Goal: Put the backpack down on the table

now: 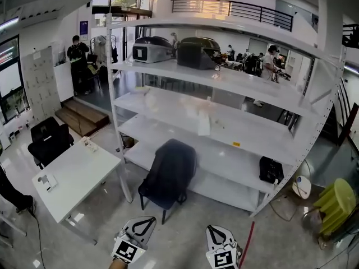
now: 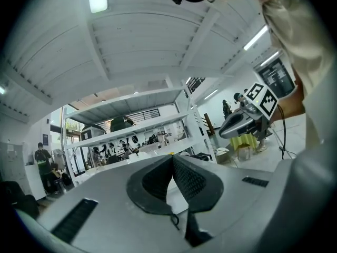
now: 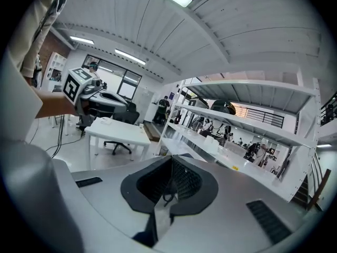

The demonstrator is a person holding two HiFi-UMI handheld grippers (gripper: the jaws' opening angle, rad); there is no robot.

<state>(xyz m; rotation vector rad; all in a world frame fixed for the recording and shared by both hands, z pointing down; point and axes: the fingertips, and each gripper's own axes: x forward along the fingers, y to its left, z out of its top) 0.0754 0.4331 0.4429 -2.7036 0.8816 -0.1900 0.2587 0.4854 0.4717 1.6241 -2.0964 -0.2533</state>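
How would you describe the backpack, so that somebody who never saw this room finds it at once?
Find the tall white shelf rack in the middle of the room. In front of its lower shelves, just right of the white table, stands the backpack. It is large, dark and upright, unlike the small black bag on a shelf further right.

We see a matt black cloth backpack (image 1: 168, 175), a smooth white table (image 1: 78, 172) top, white painted metal shelving (image 1: 241, 83) and a glossy, reflective grey floor (image 1: 185, 228).
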